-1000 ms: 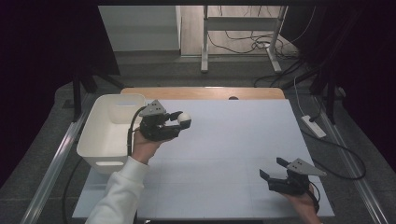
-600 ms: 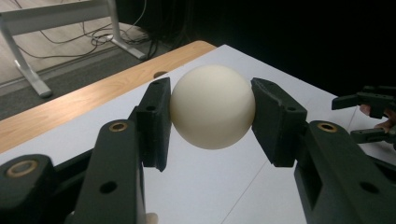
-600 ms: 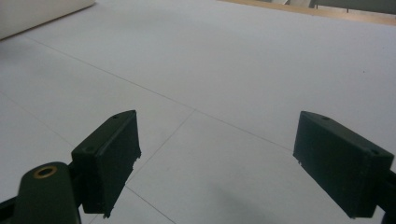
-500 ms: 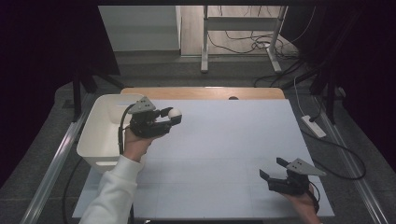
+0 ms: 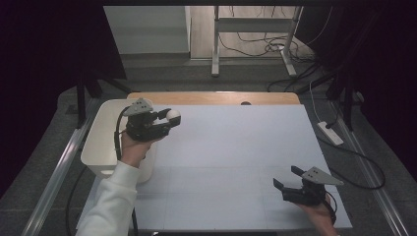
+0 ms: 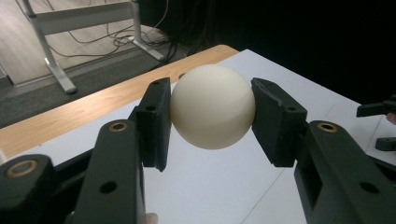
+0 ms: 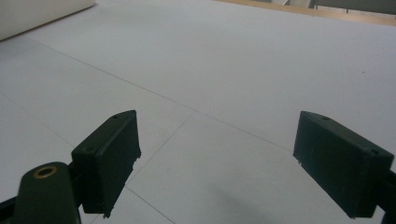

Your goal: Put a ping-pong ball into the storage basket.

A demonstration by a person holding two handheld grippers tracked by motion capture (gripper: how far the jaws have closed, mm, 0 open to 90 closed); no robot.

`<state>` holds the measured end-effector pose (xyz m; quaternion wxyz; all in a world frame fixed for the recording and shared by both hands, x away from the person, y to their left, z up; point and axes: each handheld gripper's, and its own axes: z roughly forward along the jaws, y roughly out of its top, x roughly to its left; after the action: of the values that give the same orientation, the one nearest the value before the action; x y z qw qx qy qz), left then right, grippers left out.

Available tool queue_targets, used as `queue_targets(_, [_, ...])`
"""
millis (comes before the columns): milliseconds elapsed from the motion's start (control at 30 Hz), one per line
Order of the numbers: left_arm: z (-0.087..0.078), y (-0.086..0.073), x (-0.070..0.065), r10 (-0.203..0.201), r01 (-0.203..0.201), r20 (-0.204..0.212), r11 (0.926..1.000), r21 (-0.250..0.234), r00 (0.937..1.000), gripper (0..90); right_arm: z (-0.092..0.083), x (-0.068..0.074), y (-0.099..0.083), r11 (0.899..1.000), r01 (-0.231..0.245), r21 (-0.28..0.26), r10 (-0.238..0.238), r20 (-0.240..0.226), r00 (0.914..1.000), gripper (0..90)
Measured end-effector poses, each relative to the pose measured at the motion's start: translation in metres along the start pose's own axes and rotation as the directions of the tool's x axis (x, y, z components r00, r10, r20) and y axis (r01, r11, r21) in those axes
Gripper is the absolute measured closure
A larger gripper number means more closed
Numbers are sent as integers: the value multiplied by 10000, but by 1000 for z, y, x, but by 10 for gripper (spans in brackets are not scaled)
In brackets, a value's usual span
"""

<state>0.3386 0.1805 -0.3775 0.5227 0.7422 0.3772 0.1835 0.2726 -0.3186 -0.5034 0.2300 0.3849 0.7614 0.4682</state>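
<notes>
Left gripper (image 5: 164, 119) is clamped on the white ball (image 5: 173, 116), both pads pressing its sides, carrying it in the air just beside the white bin (image 5: 101, 147). Right gripper (image 5: 290, 179) waits well away from the bin, jaws spread and empty. Carry step; next, I'd say, swing over the bin and release.

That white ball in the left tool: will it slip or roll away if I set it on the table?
The ball looks smooth and round, pinched only at two small spots by the left tool, so it may slip. The table looks flat and rimless, so it would likely roll.
</notes>
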Motion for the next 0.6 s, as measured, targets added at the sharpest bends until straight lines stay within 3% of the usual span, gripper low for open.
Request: queue_targets(600, [-11,0,19,-289,295,-749,9995,66,9968,508,0,0,0,10000,-12,-2,12,-6,10000,141])
